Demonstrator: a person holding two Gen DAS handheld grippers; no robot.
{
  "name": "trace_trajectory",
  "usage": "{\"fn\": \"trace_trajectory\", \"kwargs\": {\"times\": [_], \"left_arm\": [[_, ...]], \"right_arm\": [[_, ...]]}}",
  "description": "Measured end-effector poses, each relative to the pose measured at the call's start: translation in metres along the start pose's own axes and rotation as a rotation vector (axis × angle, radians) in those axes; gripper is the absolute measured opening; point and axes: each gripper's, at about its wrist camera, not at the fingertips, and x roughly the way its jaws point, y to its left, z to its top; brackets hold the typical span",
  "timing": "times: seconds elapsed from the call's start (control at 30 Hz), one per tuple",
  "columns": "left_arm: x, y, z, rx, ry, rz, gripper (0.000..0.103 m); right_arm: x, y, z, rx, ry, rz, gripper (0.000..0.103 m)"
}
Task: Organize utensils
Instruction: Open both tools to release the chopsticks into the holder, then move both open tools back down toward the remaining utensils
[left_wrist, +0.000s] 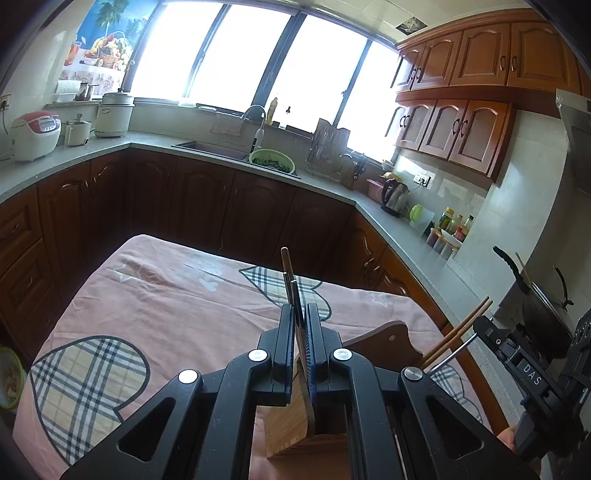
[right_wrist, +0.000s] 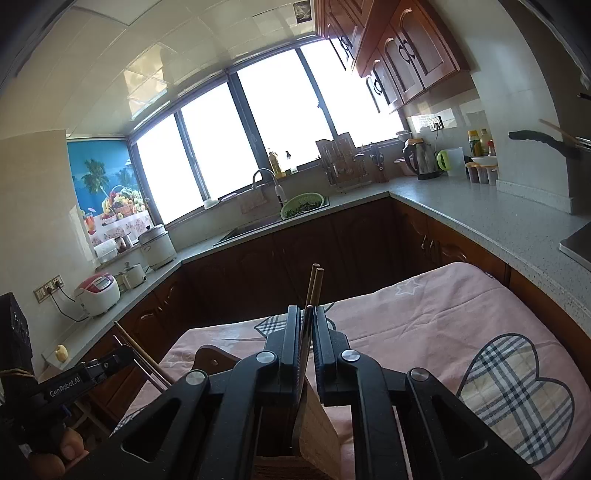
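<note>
My left gripper (left_wrist: 298, 308) is shut on a thin bundle of utensils (left_wrist: 290, 280), a wooden stick and metal handles that stick up past the fingertips. Their lower ends reach into a bamboo utensil holder (left_wrist: 284, 424) directly under the jaws. My right gripper (right_wrist: 306, 310) is shut on wooden chopsticks (right_wrist: 316, 284), which hang over the same bamboo holder (right_wrist: 317, 435). Each gripper shows in the other's view: the right gripper (left_wrist: 480, 326) with chopsticks and a metal rod, the left gripper (right_wrist: 120, 354) at the lower left.
The holder stands on a table under a pink cloth (left_wrist: 166, 295) with plaid hearts. A dark wooden board (left_wrist: 384, 339) lies just behind it. Kitchen counters (right_wrist: 480, 218) wrap around beyond, with a sink, a kettle (left_wrist: 395, 195) and a rice cooker (left_wrist: 35, 134).
</note>
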Motion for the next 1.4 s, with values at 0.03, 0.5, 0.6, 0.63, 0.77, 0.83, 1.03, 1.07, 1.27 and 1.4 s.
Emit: {"fn": "trace_trajectory", "kwargs": {"times": [0.03, 0.5, 0.6, 0.63, 0.77, 0.83, 1.03, 1.07, 1.27, 1.4], "left_arm": [[0.000, 0.000, 0.001, 0.000, 0.001, 0.001, 0.004], [-0.014, 0.004, -0.006, -0.016, 0.020, -0.003, 0.034], [-0.025, 0.005, -0.010, -0.019, 0.011, 0.006, 0.050], [-0.029, 0.005, -0.011, -0.016, 0.010, 0.009, 0.050], [-0.045, 0.005, -0.020, -0.017, 0.024, 0.008, 0.051], [-0.055, 0.006, -0.024, -0.014, 0.029, 0.012, 0.052], [-0.090, 0.010, -0.043, -0.018, 0.057, 0.014, 0.053], [-0.096, 0.010, -0.046, -0.020, 0.062, 0.016, 0.054], [-0.133, 0.015, -0.067, -0.023, 0.091, 0.034, 0.055], [-0.151, 0.018, -0.080, -0.038, 0.121, 0.040, 0.055]], "right_arm": [[0.000, 0.000, 0.000, 0.002, 0.003, 0.003, 0.009], [-0.018, -0.005, -0.001, 0.037, -0.034, 0.007, 0.088], [-0.024, -0.008, -0.002, 0.046, -0.038, 0.013, 0.092], [-0.026, -0.008, -0.003, 0.048, -0.036, 0.015, 0.093], [-0.036, -0.007, -0.009, 0.054, -0.022, 0.027, 0.093], [-0.043, -0.006, -0.013, 0.054, -0.012, 0.031, 0.093], [-0.063, -0.004, -0.028, 0.049, 0.026, 0.037, 0.093], [-0.066, -0.004, -0.031, 0.051, 0.034, 0.036, 0.093], [-0.087, -0.005, -0.054, 0.047, 0.092, 0.036, 0.093], [-0.099, -0.006, -0.069, 0.050, 0.137, 0.029, 0.093]]}}
